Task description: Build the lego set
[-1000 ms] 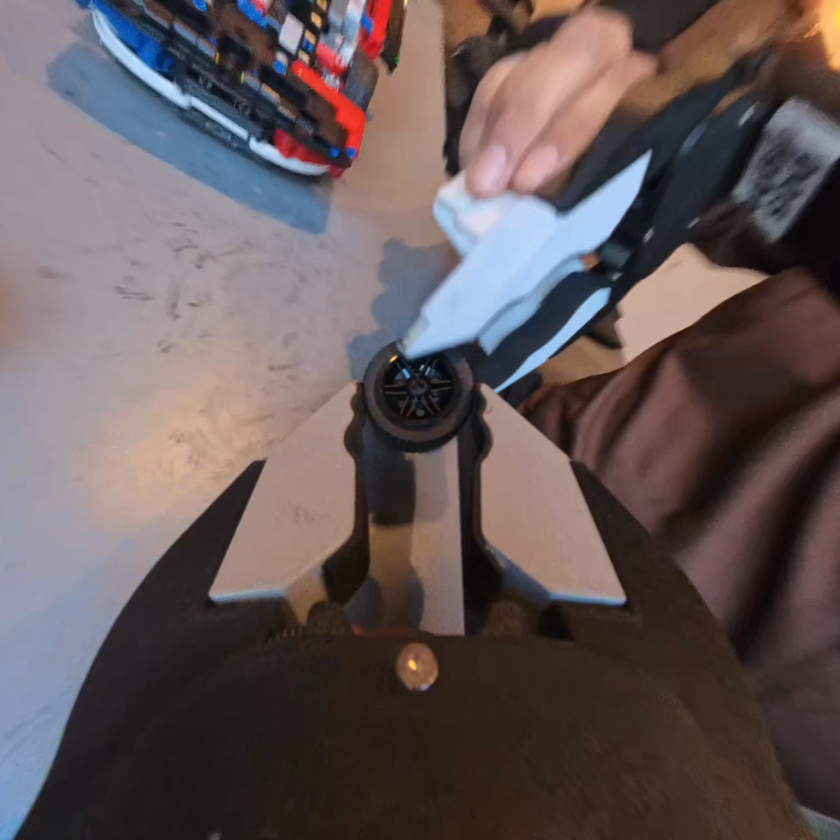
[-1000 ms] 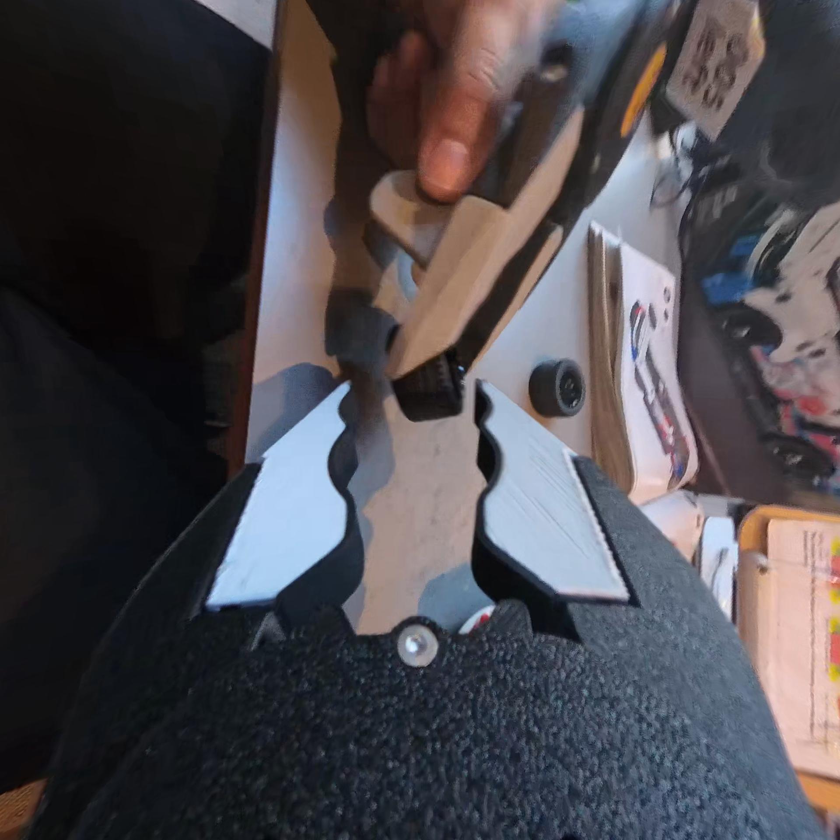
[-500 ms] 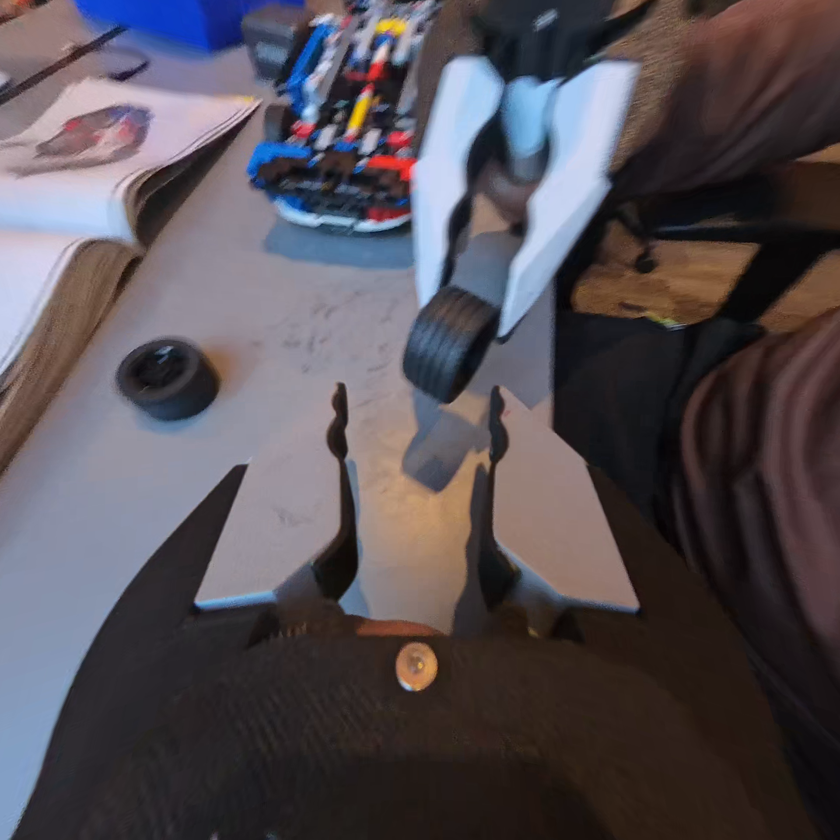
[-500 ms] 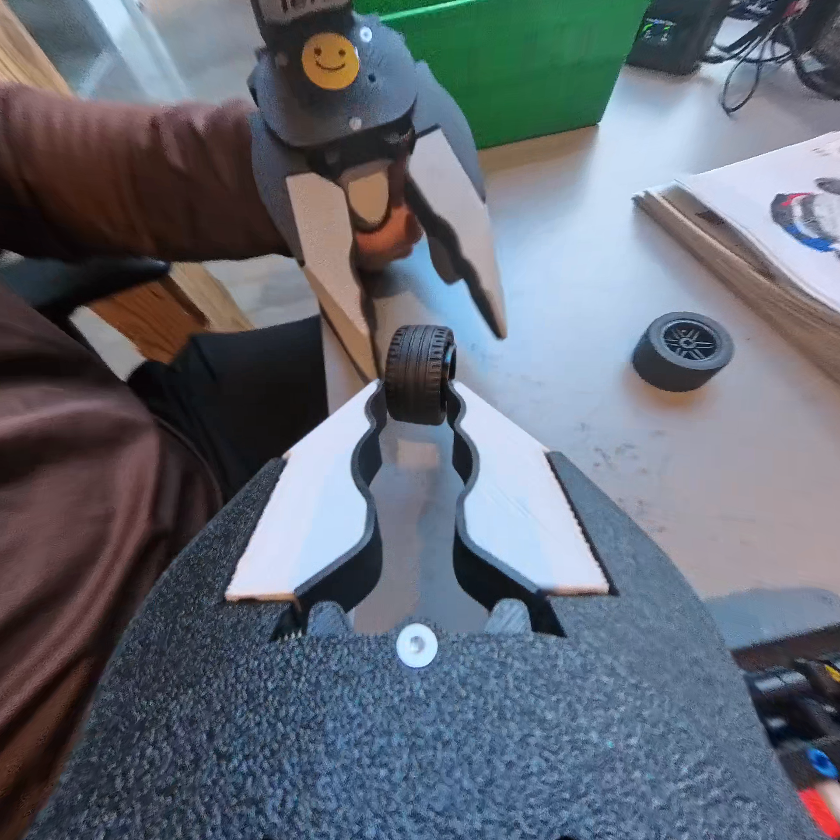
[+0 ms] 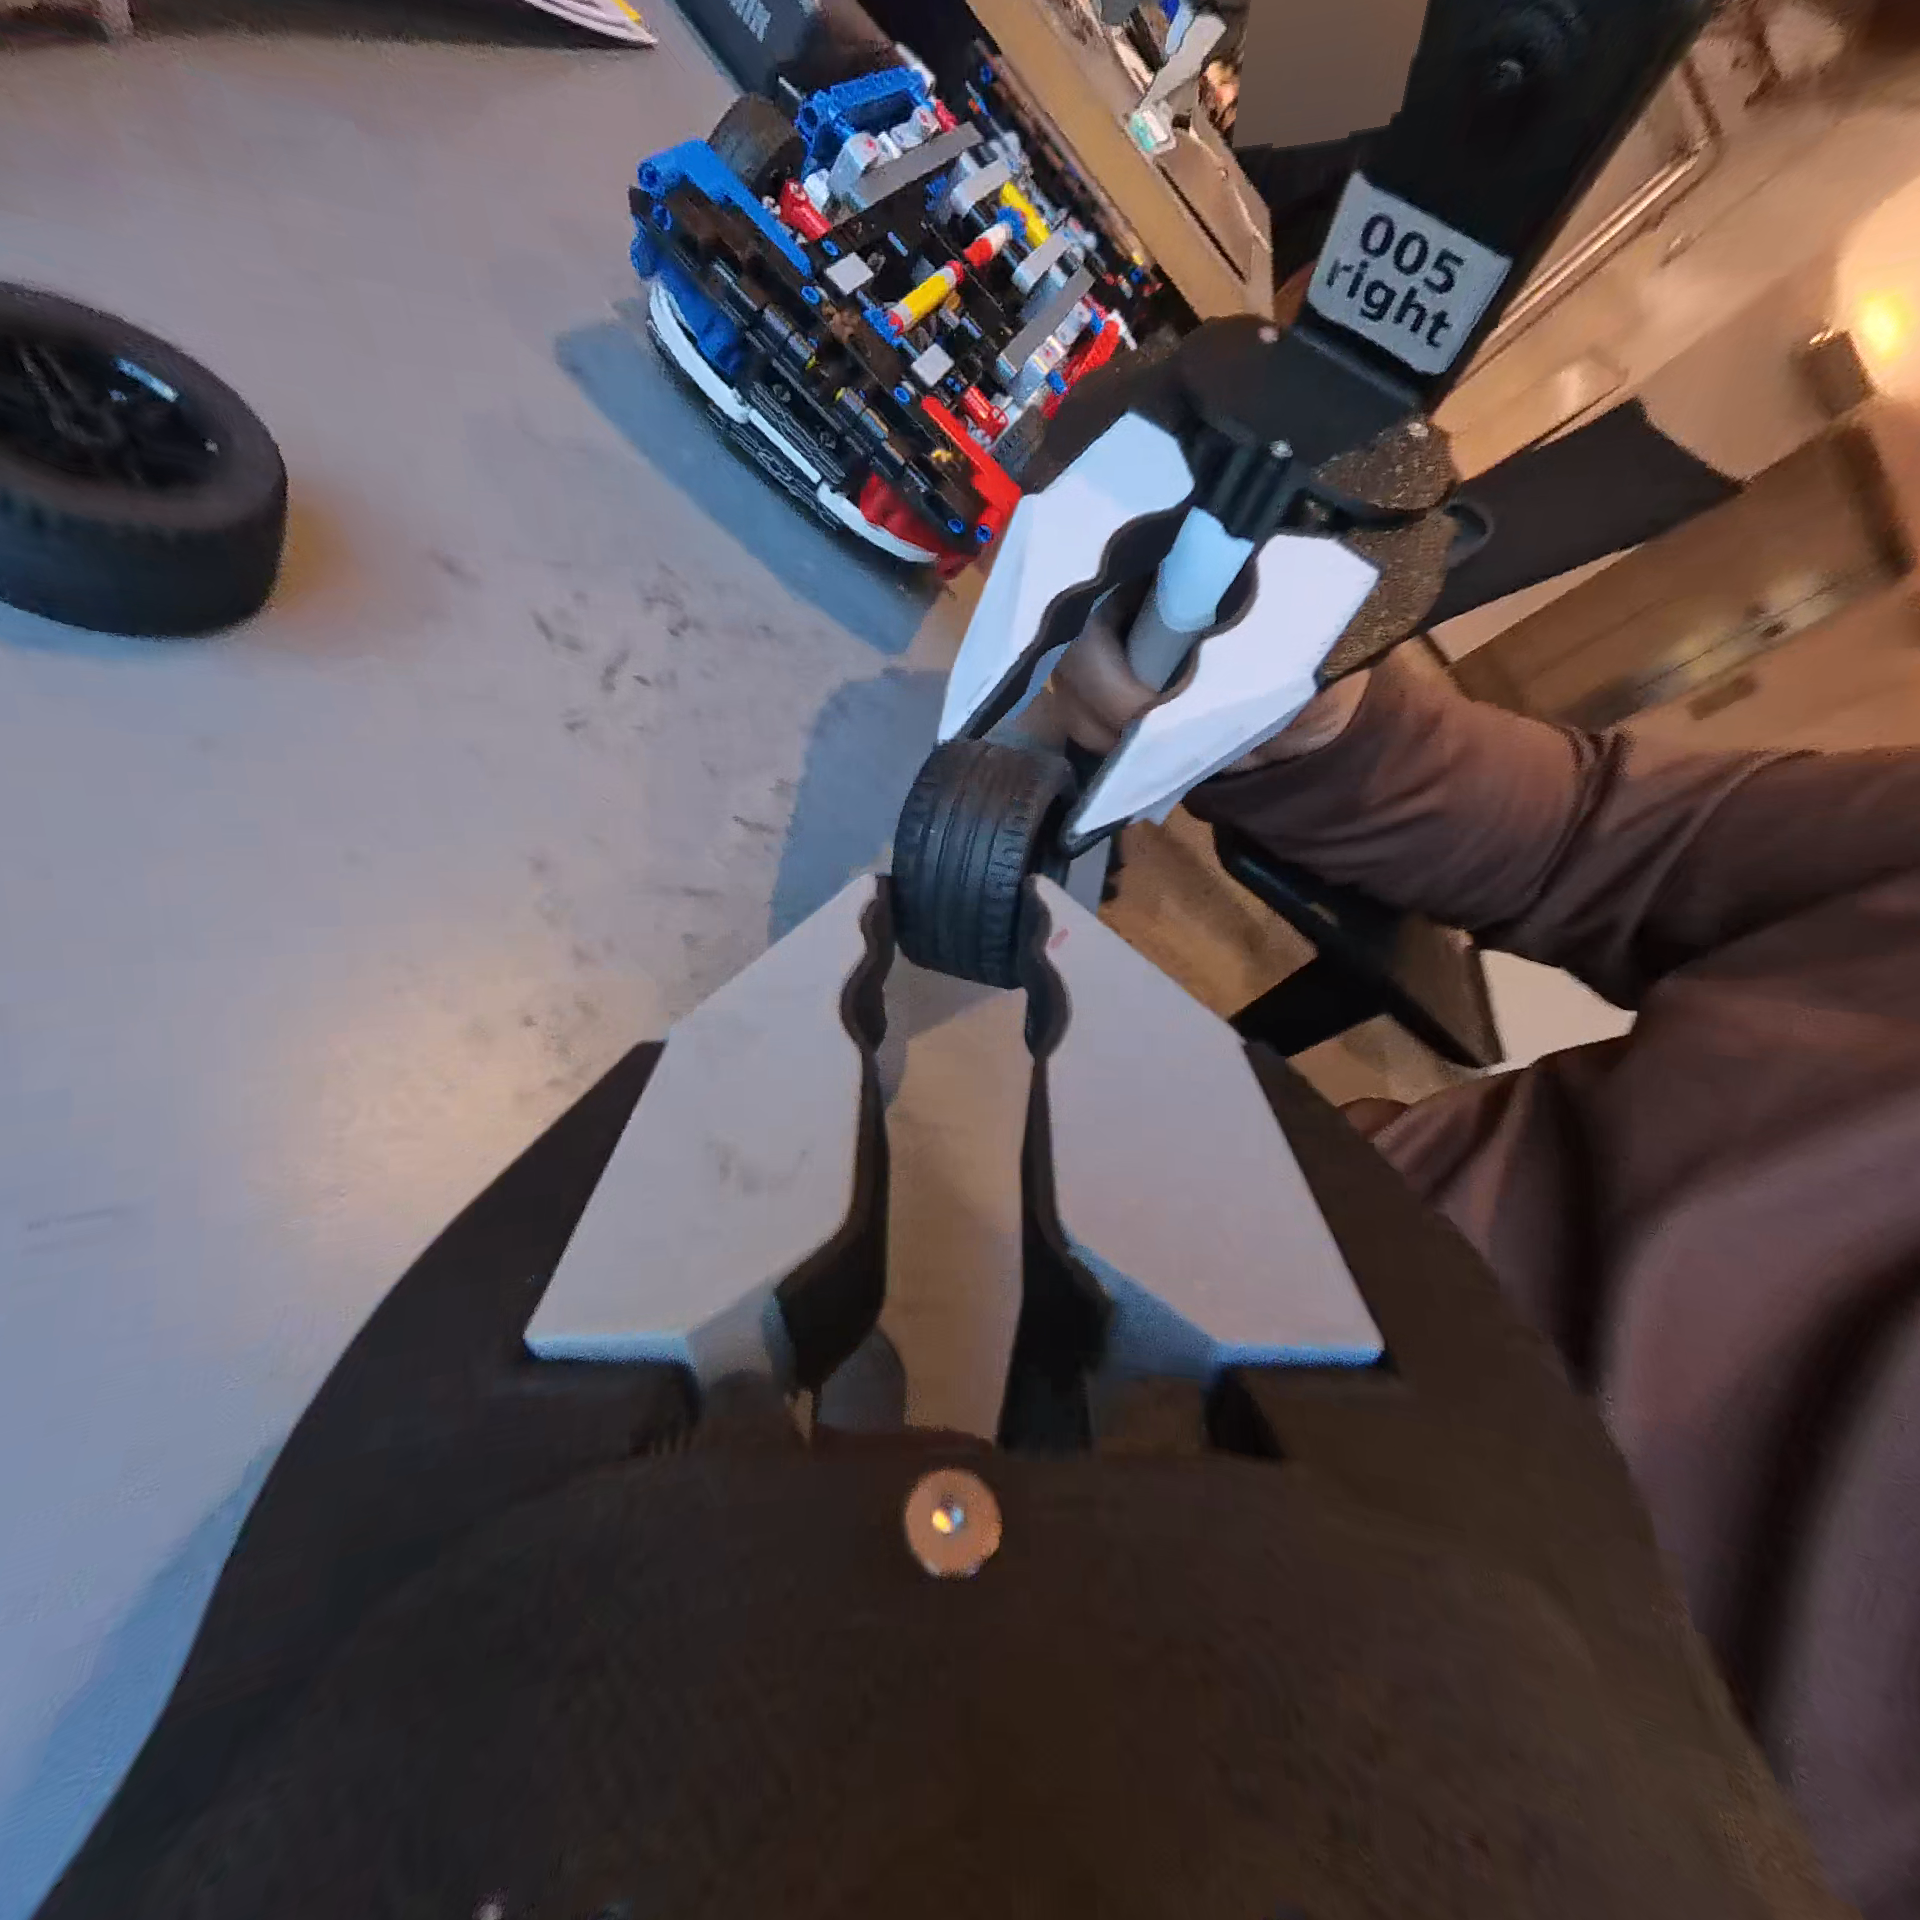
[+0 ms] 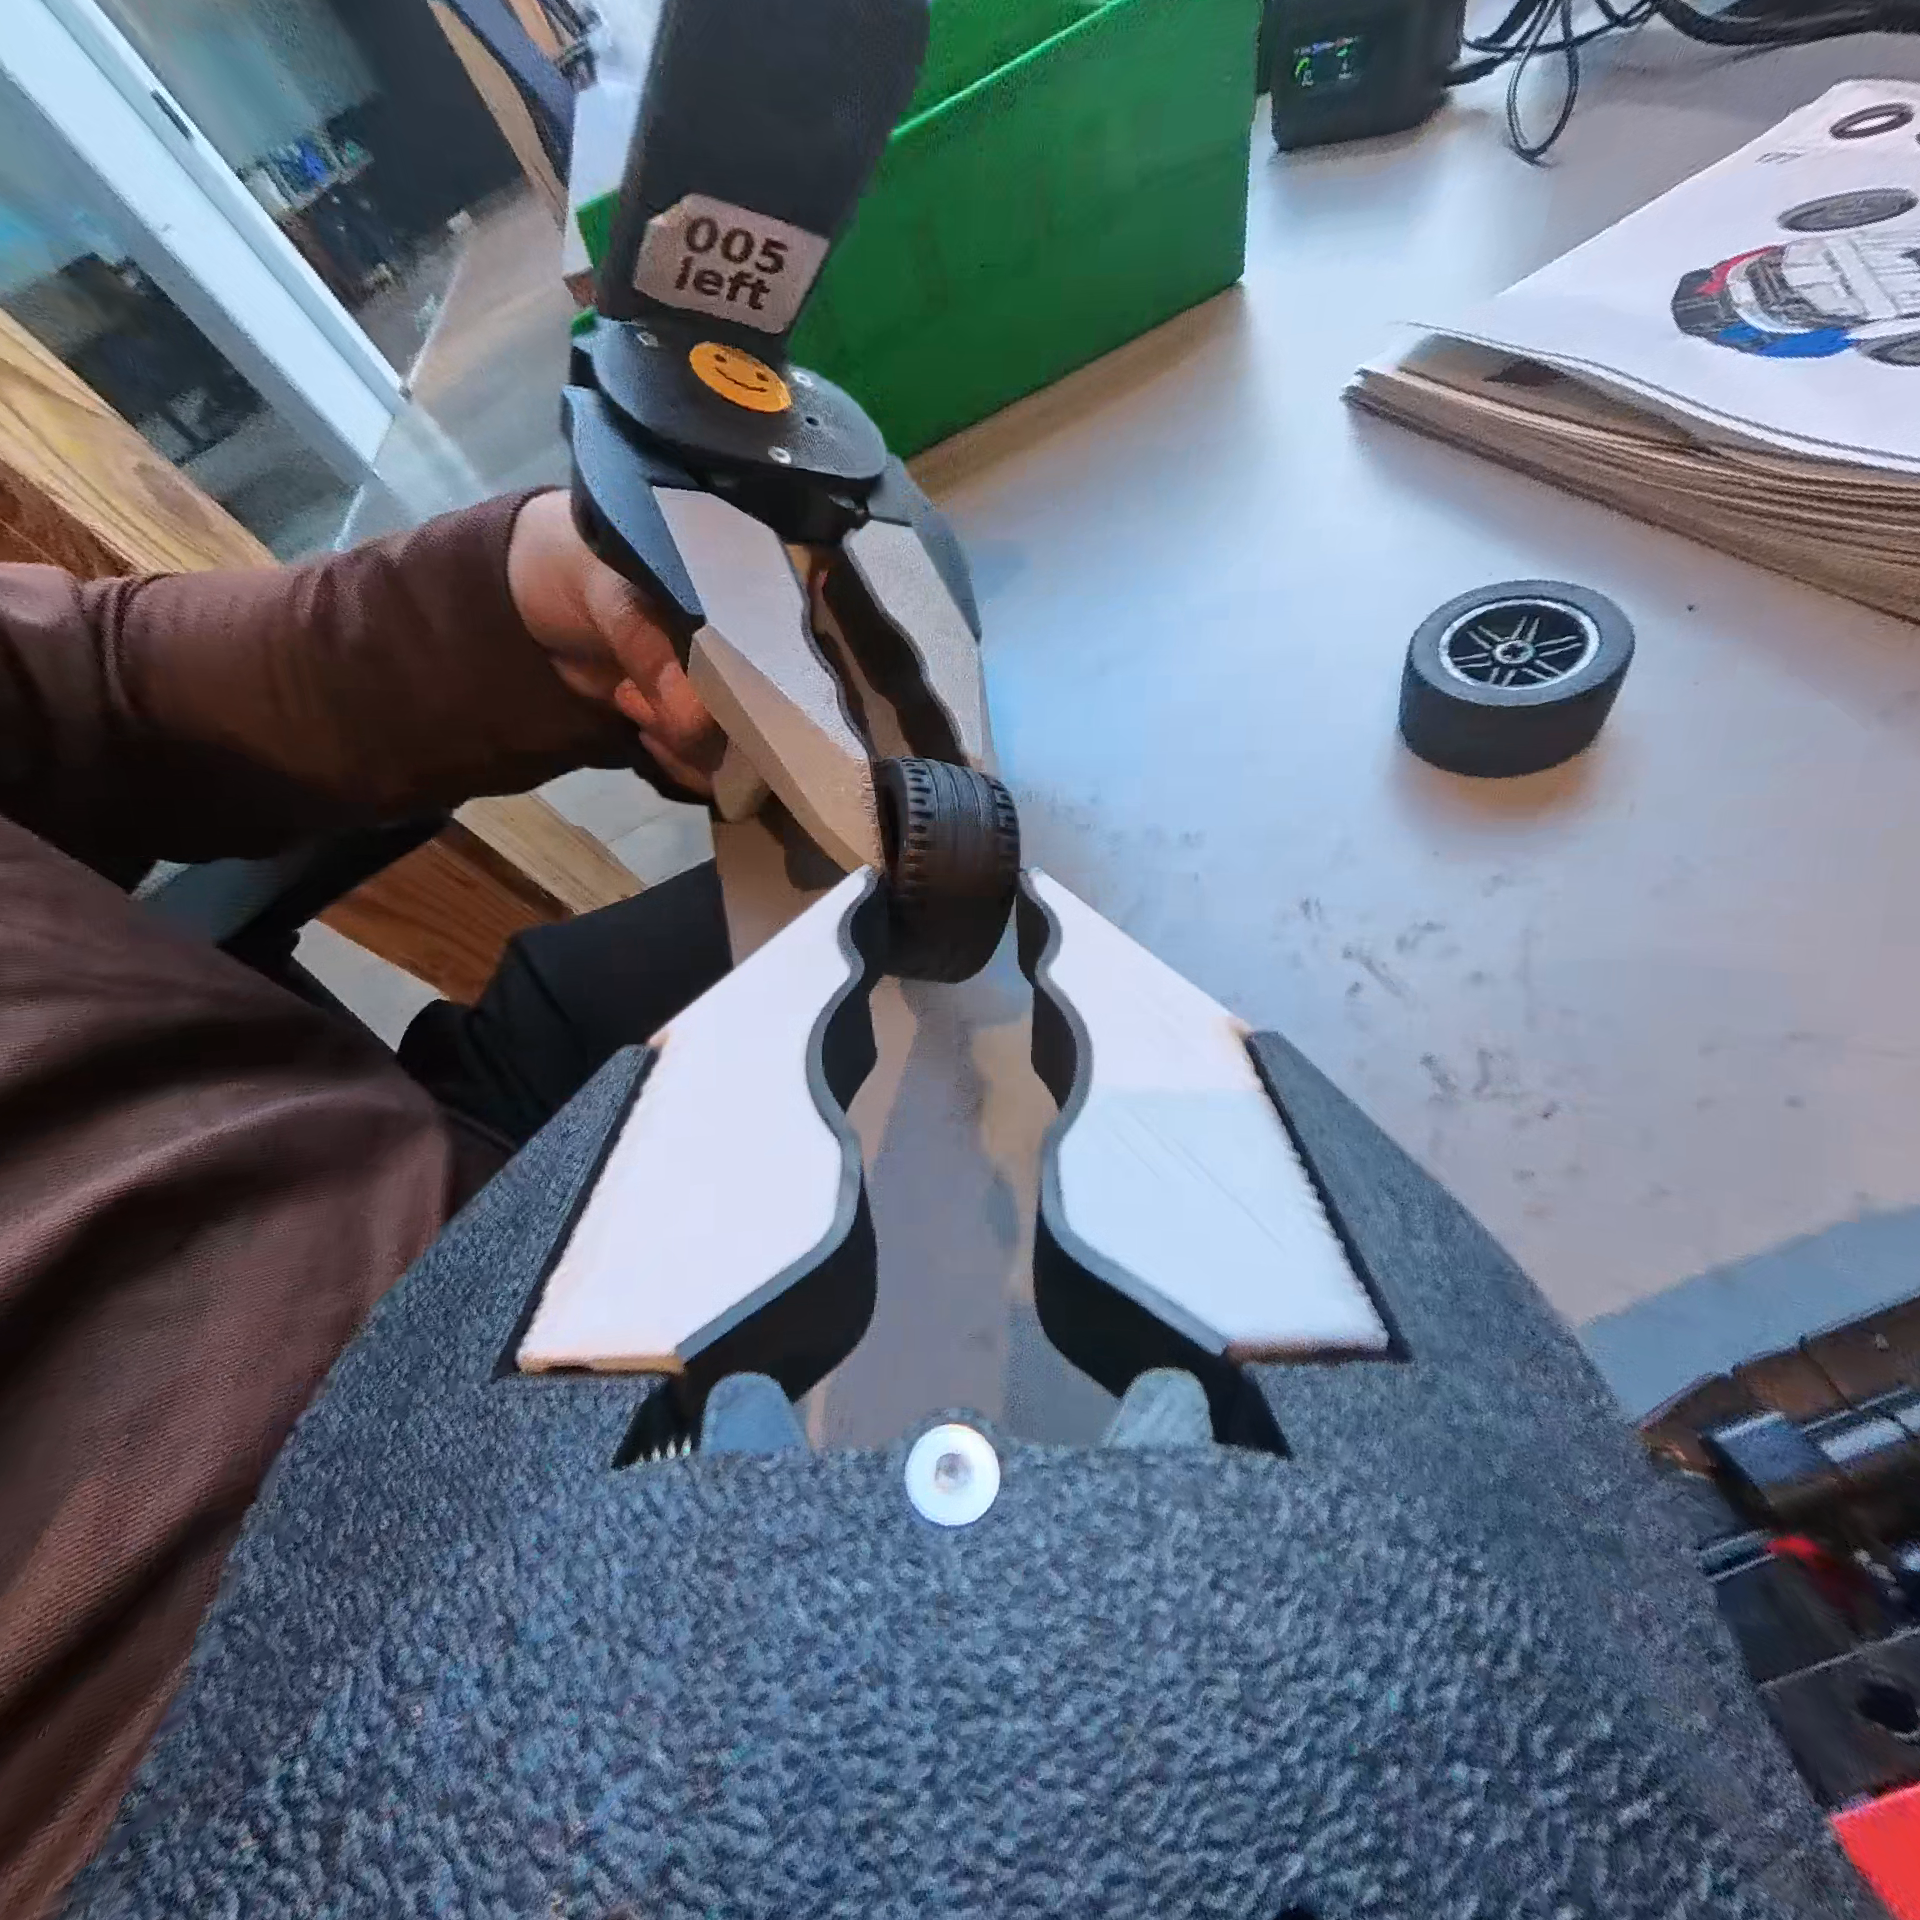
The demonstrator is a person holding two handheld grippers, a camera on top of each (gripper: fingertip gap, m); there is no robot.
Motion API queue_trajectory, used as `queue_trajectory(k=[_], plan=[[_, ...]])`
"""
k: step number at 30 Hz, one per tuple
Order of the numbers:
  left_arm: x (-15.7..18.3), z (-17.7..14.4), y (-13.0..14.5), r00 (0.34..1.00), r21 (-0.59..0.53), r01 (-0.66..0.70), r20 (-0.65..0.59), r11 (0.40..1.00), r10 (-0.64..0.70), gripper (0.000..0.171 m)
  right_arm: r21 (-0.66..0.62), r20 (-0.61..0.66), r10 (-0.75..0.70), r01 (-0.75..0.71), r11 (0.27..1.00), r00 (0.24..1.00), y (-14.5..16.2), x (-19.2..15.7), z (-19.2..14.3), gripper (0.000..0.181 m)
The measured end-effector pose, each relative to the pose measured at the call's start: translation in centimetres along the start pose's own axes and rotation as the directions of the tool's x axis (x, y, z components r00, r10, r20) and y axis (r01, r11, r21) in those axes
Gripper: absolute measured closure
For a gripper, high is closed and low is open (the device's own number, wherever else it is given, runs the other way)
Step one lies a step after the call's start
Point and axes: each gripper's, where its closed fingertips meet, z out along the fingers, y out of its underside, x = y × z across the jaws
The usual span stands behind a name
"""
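Observation:
A small black Lego wheel (image 5: 971,852) is held in the air above the table's near edge, between both grippers. My left gripper (image 5: 961,914) is shut on its tread from below. My right gripper (image 5: 1013,779) comes from above right and also clamps it. In the right wrist view the same wheel (image 6: 945,862) sits between my right gripper's (image 6: 945,894) tips, with the left gripper (image 6: 930,821) pinching it from the far side. A second wheel (image 6: 1517,675) lies flat on the grey table (image 6: 1351,935). The part-built blue, red and white Lego car (image 5: 862,343) stands farther back.
An open instruction booklet (image 6: 1714,343) lies at the right. A green bin (image 6: 1039,229) and a black device (image 6: 1351,73) stand at the back. The second wheel also shows in the left wrist view (image 5: 114,468). A brown-sleeved arm (image 6: 260,665) is close on the left. Left and right tips are no more than a few centimetres apart.
One second ago the left gripper held the wheel; half a second ago the right held it with the left open. Now the left has closed on it again, so both grip it.

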Motion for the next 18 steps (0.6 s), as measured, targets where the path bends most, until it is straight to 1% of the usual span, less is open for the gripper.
queue_trajectory(k=[4,7,11,13,15,17,18], plan=[[1.1,-0.4,-0.7,0.995,0.056,0.059,-0.085,0.997,-0.054,0.150,0.042,0.082,0.099,-0.102,0.994,0.992,-0.8,-0.4,-0.5,0.164],[1.8,-1.0,-1.0,0.988,0.094,0.049,-0.152,0.994,-0.035,0.148,0.035,0.129,0.183,-0.188,0.981,0.975,-0.6,-0.4,-0.6,0.166],[2.2,-1.2,-1.0,0.985,0.102,0.017,-0.170,0.995,0.001,0.149,0.036,0.168,0.233,-0.242,0.970,0.958,-0.5,-0.6,-0.5,0.168],[2.6,-1.3,-1.2,0.983,0.120,-0.013,-0.182,0.993,0.035,0.150,0.051,0.216,0.266,-0.283,0.958,0.940,-1.0,-0.9,-0.8,0.169],[2.9,-1.5,-1.6,0.978,0.152,0.008,-0.209,0.988,0.024,0.151,0.066,0.256,0.292,-0.318,0.946,0.922,-1.3,-1.0,-1.0,0.169],[3.0,-1.7,-2.1,0.965,0.181,0.074,-0.261,0.981,-0.025,0.151,0.071,0.291,0.319,-0.353,0.933,0.902,-1.6,-1.2,-1.1,0.170],[2.9,-1.8,-2.3,0.964,0.189,0.086,-0.265,0.978,-0.033,0.151,0.070,0.293,0.325,-0.359,0.931,0.899,-1.6,-1.2,-1.0,0.171]])
